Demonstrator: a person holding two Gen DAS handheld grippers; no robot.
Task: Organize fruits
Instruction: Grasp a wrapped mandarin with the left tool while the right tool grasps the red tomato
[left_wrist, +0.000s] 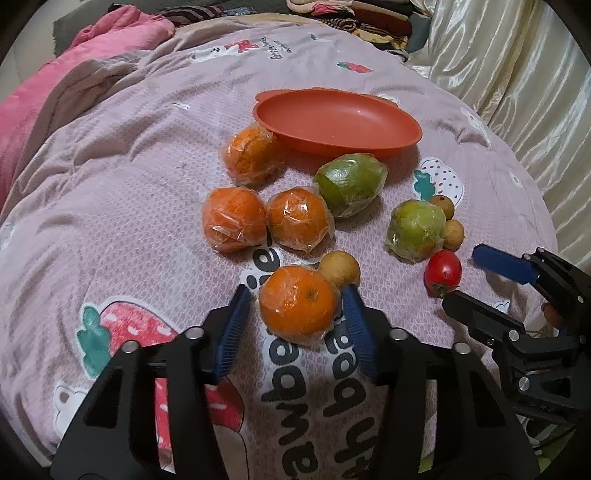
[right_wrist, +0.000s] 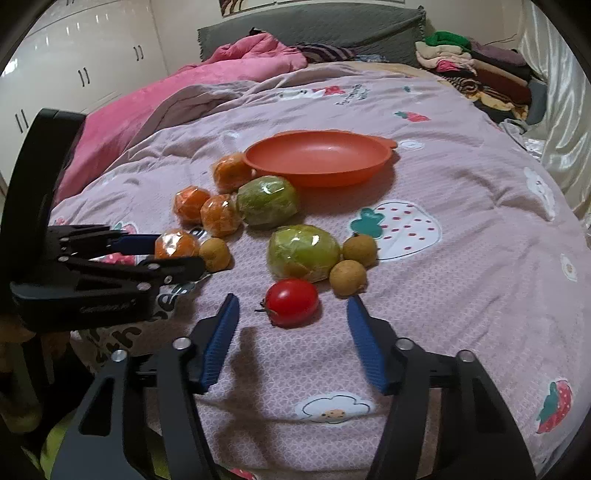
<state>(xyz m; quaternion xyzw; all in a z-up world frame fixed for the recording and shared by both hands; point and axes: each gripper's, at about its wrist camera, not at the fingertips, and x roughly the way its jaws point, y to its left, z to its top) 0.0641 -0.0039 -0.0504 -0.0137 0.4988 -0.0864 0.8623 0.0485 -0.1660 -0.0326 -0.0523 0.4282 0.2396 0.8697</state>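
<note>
A plastic-wrapped orange (left_wrist: 299, 302) lies on the pink bedspread between the fingers of my left gripper (left_wrist: 297, 295). The right pad (left_wrist: 354, 321) touches its wrap, while a narrow gap shows at the left pad (left_wrist: 234, 325). From the right wrist view, the left gripper (right_wrist: 177, 251) straddles the same orange (right_wrist: 173, 245). A red tomato (right_wrist: 291, 302) sits between the tips of my right gripper (right_wrist: 291, 300), which is open with clear space on both sides. The empty orange-red bowl (left_wrist: 336, 122) stands beyond the fruit.
Three more wrapped oranges (left_wrist: 234, 219), two green wrapped fruits (left_wrist: 351, 182) and three small brown fruits (left_wrist: 340, 269) are scattered between grippers and bowl. A pink quilt (right_wrist: 147, 103) lies bunched at the left, folded clothes (right_wrist: 472, 62) at the back right, and a cream curtain (left_wrist: 517, 74) on the right.
</note>
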